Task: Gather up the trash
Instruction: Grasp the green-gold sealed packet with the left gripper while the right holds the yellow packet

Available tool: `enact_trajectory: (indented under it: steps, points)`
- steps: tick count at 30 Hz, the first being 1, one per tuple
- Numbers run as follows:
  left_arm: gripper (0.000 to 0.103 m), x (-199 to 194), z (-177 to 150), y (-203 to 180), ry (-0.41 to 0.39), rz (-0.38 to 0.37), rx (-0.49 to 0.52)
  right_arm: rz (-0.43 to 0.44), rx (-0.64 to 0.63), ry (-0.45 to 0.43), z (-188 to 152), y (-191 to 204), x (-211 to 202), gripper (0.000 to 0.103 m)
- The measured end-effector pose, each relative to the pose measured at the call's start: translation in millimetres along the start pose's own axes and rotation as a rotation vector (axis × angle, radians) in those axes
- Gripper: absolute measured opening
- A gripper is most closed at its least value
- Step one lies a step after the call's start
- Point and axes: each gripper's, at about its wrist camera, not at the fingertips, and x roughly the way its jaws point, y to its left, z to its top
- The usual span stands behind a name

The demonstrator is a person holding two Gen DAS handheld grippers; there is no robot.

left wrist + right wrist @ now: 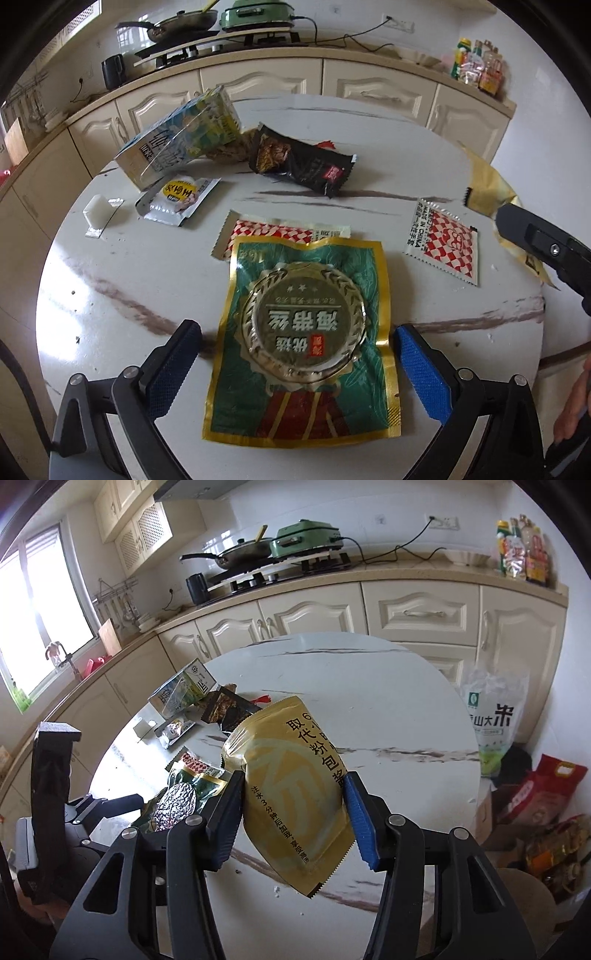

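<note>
Left wrist view: left gripper [295, 365] stood with jaws apart, straddling the green packet [306, 339] flat on the table [122, 295]. Left uncollected: carton [181, 136], black wrapper [299, 162], two checkered sachets [443, 243].

Right wrist view: right gripper [291, 812] was clamped on the yellow packet [291, 782], lifted clear of the table.

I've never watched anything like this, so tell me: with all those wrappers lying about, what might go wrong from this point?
The yellow packet sits crumpled and tilted in the right gripper, so it might slip out. The left gripper is open on either side of the flat green packet, which lies on a checkered sachet; a thin flat wrapper could be hard to pinch, or the sachet could drag along. The tilted carton might topple if bumped.
</note>
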Motion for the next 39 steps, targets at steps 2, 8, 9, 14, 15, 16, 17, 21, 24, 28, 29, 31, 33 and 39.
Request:
enact_trajectory:
  steps: [2, 8, 9, 14, 15, 16, 17, 21, 24, 28, 29, 31, 33, 39]
  points:
    - [0.096, 3, 1, 1, -0.020, -0.003, 0.002, 0.015, -0.003, 0.000, -1, 1, 3, 0.051]
    - [0.080, 0, -2, 11, -0.041, -0.019, 0.018, 0.043, -0.017, -0.004, -1, 8, 8, 0.050]
    - [0.073, 0, -4, 12, -0.052, -0.016, 0.018, 0.046, -0.019, -0.004, -1, 10, 9, 0.048]
    - [0.065, -4, -5, 26, -0.075, -0.077, -0.012, 0.068, -0.038, 0.009, -2, 21, 12, 0.027]
    - [0.060, -6, -5, 27, -0.080, -0.080, -0.009, 0.062, -0.046, 0.015, -2, 24, 13, 0.023]
    - [0.052, -9, -6, 25, -0.094, -0.081, 0.001, 0.055, -0.055, 0.023, -3, 26, 16, 0.022]
    - [0.050, -11, -7, 22, -0.096, -0.077, 0.021, 0.047, -0.058, 0.034, -3, 27, 19, 0.021]
    - [0.035, -11, -12, 19, -0.108, -0.067, 0.052, -0.005, -0.043, 0.056, -8, 23, 28, 0.026]
    - [0.000, -13, -13, 27, -0.103, -0.139, 0.025, -0.059, -0.062, 0.015, -6, 18, 17, 0.065]
    - [0.005, -11, -12, 36, -0.100, -0.157, 0.005, -0.138, -0.135, 0.054, 6, 8, 24, 0.093]
    - [0.005, -12, -12, 38, -0.106, -0.158, -0.004, -0.133, -0.150, 0.081, 9, 6, 30, 0.091]
    - [0.010, -13, -13, 45, -0.107, -0.186, -0.028, -0.117, -0.199, 0.120, 13, 7, 43, 0.090]
    - [0.025, -18, -12, 56, -0.108, -0.182, -0.047, -0.114, -0.255, 0.153, 12, 14, 53, 0.084]
    - [0.068, -41, -18, 67, -0.155, -0.137, -0.056, -0.125, -0.396, 0.193, 0, 38, 68, 0.048]
